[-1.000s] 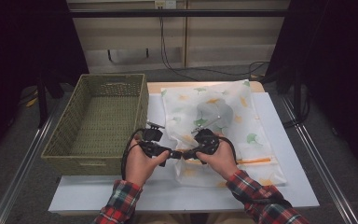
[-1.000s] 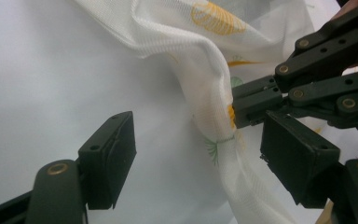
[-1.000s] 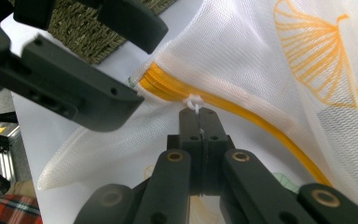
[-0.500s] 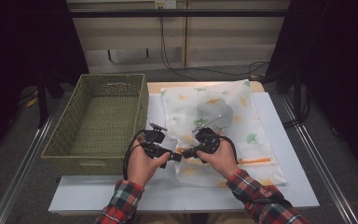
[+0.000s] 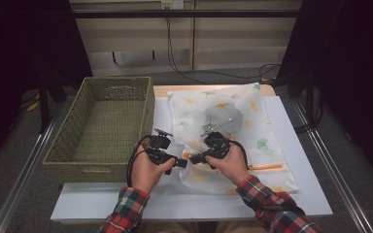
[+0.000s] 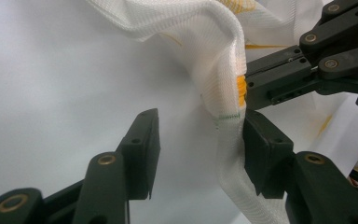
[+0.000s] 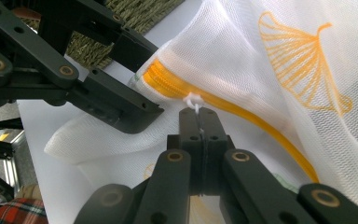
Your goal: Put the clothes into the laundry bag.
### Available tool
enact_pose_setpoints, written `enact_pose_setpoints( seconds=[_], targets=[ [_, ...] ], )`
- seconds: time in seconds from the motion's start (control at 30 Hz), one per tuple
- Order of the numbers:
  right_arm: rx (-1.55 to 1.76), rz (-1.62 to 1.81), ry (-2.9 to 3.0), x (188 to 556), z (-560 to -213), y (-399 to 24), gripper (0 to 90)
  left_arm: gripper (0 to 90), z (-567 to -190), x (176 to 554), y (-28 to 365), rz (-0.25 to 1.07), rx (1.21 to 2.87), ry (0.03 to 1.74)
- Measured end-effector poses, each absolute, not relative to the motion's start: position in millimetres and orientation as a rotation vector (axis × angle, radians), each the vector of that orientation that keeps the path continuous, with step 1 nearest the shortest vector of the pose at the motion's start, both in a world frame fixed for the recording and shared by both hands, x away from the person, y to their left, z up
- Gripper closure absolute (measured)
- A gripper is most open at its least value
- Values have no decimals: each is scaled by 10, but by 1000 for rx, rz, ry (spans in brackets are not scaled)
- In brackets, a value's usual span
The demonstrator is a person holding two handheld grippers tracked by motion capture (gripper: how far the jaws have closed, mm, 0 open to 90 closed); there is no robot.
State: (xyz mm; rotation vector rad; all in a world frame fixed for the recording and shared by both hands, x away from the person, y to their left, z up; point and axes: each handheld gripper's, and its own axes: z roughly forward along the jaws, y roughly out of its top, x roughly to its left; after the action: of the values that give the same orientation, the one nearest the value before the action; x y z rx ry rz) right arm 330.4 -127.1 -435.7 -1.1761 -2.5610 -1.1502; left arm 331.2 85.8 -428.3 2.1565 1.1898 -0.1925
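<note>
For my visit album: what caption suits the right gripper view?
Right gripper pinching the white zipper pull of a leaf-printed mesh bag.

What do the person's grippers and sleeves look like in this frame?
Both the left gripper and right gripper are black linkage tools with brass-coloured pivot pins, flat black jaws and trailing black cables. The red, white and dark plaid sleeves cover the forearms.
</note>
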Motion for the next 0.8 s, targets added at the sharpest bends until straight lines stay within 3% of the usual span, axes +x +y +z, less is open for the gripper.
enact_pose_setpoints(
  seconds=[0.3,0.8],
  targets=[
    [-1178,-1138,-2558,3301,-4347,-1260,900,560,-4323,3312,823,-220,2184,1161],
    [-1165,-1145,-2561,3319,-4339,-1237,900,786,-4336,3293,777,-266,2178,1176]
  ],
)
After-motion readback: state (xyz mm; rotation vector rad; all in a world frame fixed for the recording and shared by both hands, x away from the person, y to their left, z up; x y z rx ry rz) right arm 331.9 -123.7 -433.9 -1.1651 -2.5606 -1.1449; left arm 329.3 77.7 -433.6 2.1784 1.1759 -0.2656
